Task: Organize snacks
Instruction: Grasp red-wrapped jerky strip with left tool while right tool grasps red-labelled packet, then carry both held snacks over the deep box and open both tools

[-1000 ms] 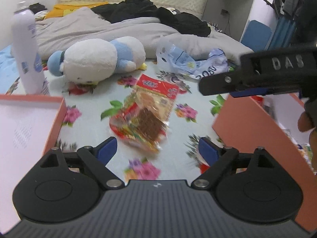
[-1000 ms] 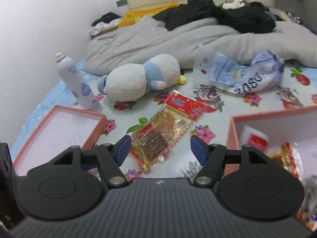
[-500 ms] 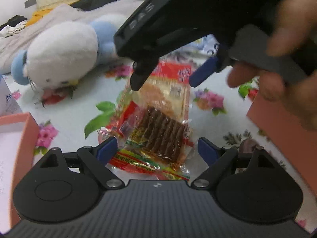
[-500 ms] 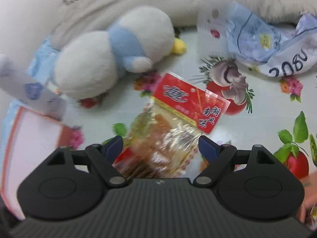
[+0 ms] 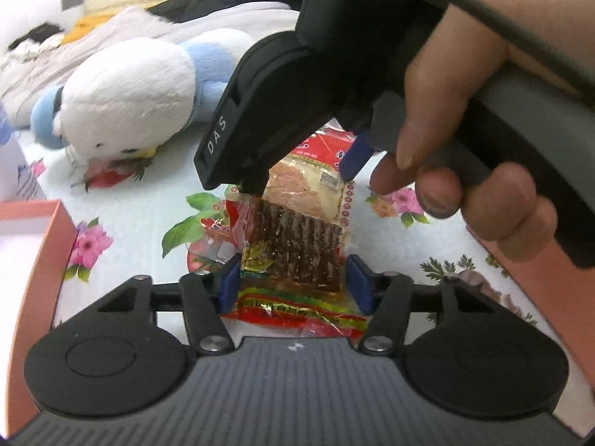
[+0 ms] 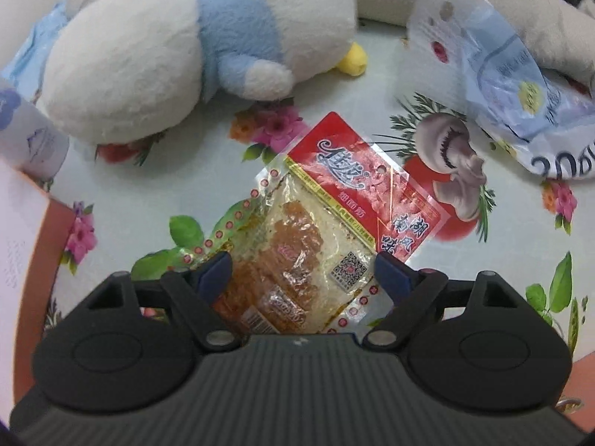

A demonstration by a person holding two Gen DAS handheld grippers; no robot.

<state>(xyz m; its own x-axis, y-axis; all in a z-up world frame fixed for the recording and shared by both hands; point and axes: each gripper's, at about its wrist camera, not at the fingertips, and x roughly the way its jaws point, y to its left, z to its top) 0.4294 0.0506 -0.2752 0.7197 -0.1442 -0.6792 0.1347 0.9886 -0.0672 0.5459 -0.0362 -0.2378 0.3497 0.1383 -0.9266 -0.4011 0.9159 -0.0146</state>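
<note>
Two snack packets lie overlapping on the floral sheet [image 5: 156, 193]. The near one, a dark-brown strip packet [image 5: 293, 245], sits between the pads of my left gripper [image 5: 293, 282]. Those jaws are closing and the pads stand at the packet's edges, not clearly pressing. The far packet is pale with a red header [image 6: 334, 200], seen also in the left wrist view as the pale packet [image 5: 308, 186]. My right gripper [image 6: 303, 275] points steeply down and is open, astride the pale packet's lower half. From the left wrist, the right gripper [image 5: 303, 173] and the hand [image 5: 465, 171] holding it fill the upper right.
A white and blue plush toy [image 6: 167, 48] lies just behind the packets. A white bottle [image 6: 29, 137] stands at the left beside an orange box [image 5: 55, 245]. A crumpled blue-white bag [image 6: 520, 93] lies at the right, and a second orange box edge [image 5: 528, 271] shows there.
My left gripper moved forward and down to the dark packet and its jaws narrowed around it. My right gripper swung in over the pale packet and tipped downward, its jaws a little wider.
</note>
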